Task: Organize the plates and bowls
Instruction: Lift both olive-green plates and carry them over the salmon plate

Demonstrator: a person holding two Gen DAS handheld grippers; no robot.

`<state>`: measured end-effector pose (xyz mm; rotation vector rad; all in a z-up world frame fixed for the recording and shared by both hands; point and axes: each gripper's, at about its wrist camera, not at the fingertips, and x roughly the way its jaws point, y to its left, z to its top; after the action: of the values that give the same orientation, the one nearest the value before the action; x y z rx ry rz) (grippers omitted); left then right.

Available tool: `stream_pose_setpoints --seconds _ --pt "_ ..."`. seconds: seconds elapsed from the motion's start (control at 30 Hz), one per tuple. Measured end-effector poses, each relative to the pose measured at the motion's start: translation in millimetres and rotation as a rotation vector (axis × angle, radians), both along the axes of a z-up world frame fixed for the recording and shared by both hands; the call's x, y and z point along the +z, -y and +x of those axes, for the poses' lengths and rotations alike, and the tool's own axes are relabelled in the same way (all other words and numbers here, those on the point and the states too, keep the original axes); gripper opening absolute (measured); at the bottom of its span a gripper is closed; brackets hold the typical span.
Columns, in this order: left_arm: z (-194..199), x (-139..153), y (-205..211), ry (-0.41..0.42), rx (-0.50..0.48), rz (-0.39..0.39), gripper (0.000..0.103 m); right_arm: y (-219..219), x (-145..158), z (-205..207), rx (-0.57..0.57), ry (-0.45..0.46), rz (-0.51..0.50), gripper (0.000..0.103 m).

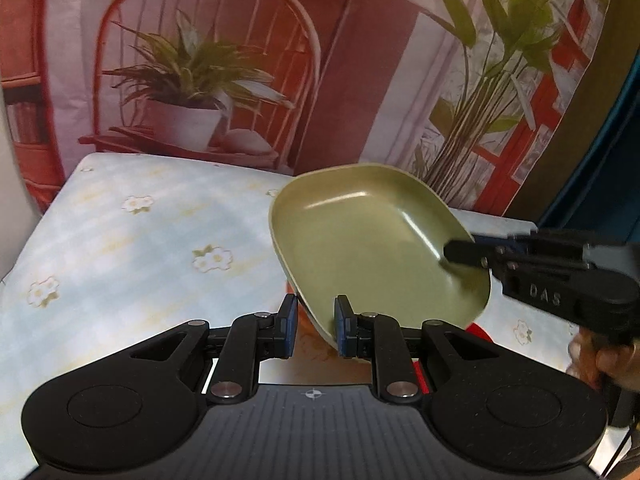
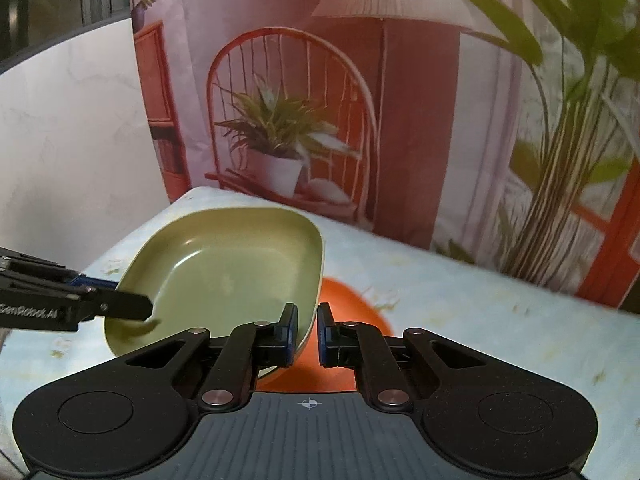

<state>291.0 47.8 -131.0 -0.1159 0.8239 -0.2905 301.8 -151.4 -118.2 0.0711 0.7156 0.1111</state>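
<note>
The green dish (image 1: 360,240), a rounded rectangular plate with a raised rim, is held tilted in the air above the desk (image 1: 140,240), which is covered with a pale blue flowered cloth. Its near rim is pinched between the narrowly set jaws of the left hand-held gripper (image 1: 316,326), and its right rim is clamped by the right hand-held gripper (image 1: 460,256), which is seen reaching in from the right. In the right wrist view the same rim is gripped between the nearly closed jaws of that right hand-held gripper (image 2: 308,332). An orange item (image 2: 352,308), perhaps another plate, is partly seen on the cloth beneath the dish. A printed backdrop (image 1: 240,60) with a chair and plants is hung behind the far edge of the desk.
</note>
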Motion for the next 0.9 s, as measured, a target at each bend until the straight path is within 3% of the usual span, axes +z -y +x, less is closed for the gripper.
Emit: stream_pose_setpoints --seconds 0.43,0.9 --pt "43 -48 26 -0.143 0.006 -0.002 0.022 32 -31 56 0.163 0.014 -0.155 0.01" --pt "59 -66 36 -0.201 -0.028 0.008 0.022 47 -78 70 0.162 -0.067 -0.168 0.007"
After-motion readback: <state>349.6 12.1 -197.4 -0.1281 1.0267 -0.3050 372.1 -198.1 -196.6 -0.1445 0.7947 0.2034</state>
